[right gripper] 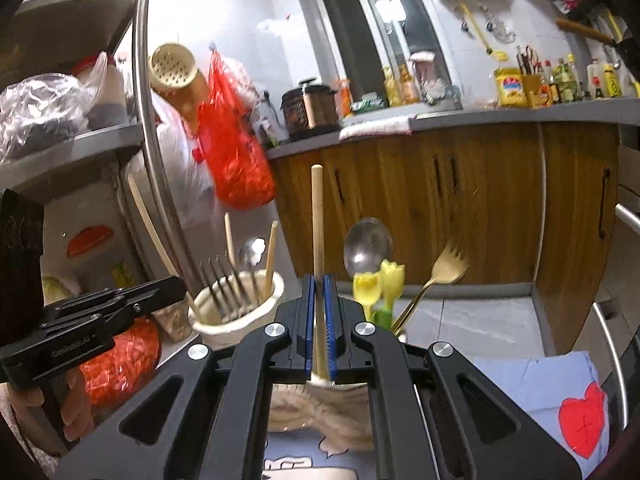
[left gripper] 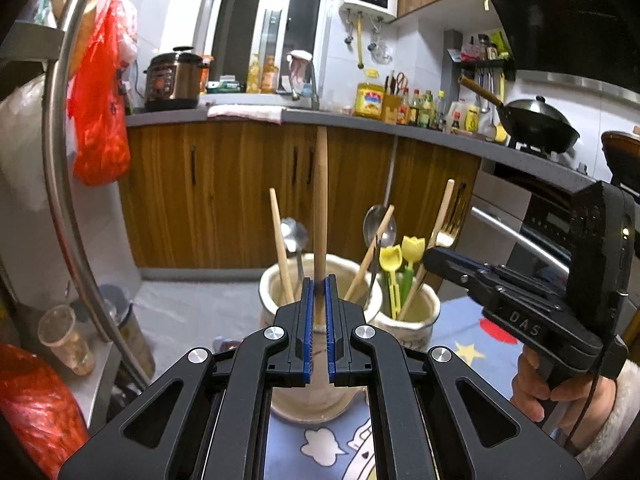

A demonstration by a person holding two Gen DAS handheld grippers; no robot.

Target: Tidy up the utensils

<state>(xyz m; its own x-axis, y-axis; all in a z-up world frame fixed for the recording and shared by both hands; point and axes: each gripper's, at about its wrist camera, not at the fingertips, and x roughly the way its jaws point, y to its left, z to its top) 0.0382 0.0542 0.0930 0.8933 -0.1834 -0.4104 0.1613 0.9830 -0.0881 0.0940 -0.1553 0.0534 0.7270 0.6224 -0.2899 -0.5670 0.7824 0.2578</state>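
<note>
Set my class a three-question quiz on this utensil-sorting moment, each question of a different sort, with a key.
1. True or false: the right gripper is shut on a wooden chopstick.
2. What colour is the fork beside the yellow tulip picks? A silver, B gold, C black.
3. Fill in: the left gripper is clamped on a ____ handle.
Key: 1 true; 2 B; 3 wooden.

Two cream holders (left gripper: 316,396) (left gripper: 416,316) side by side hold upright chopsticks (left gripper: 282,248), spoons (left gripper: 378,224), a gold fork (left gripper: 444,232)
</note>
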